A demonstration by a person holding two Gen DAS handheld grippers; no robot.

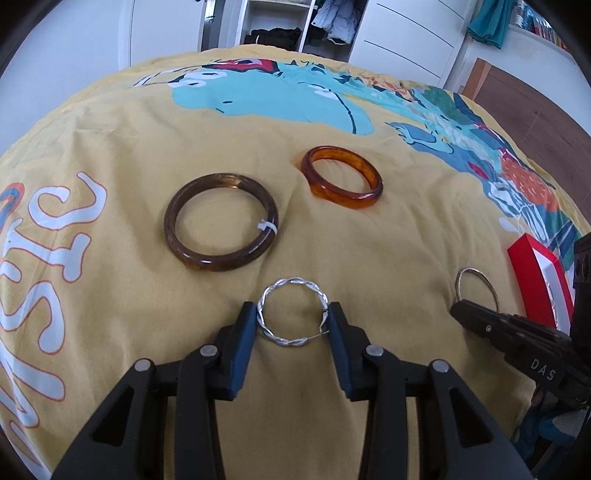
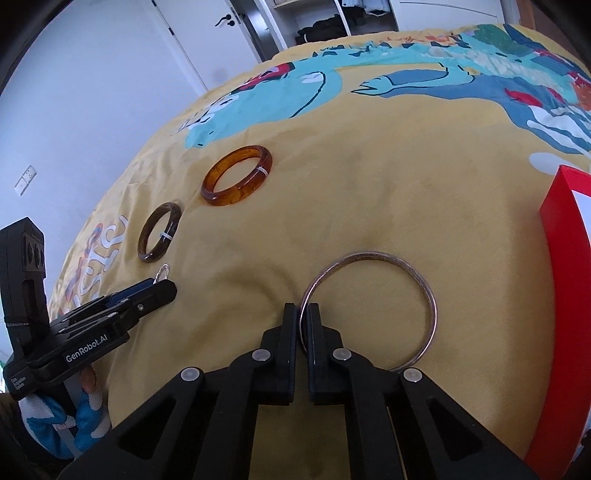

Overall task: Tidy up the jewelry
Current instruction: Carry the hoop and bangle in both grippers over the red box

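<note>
Several bangles lie on a yellow printed bed cover (image 1: pixel 110 295). My left gripper (image 1: pixel 292 314) is open, its jaws on either side of a twisted silver bangle (image 1: pixel 271 330) lying on the cover. My right gripper (image 2: pixel 304 314) is shut on the rim of a thin silver bangle (image 2: pixel 430 295), which also shows in the left wrist view (image 1: pixel 476 274). A dark brown bangle (image 1: pixel 177 236) and an amber bangle (image 1: pixel 347 195) lie beyond; they also show in the right wrist view, the brown one (image 2: pixel 147 240) and the amber one (image 2: pixel 236 192).
A red box with a white inside (image 2: pixel 565 240) stands at the right edge of the bed, close to the thin bangle; it shows in the left wrist view (image 1: pixel 532 273) too. White wardrobes and an open closet (image 1: pixel 280 26) lie past the bed.
</note>
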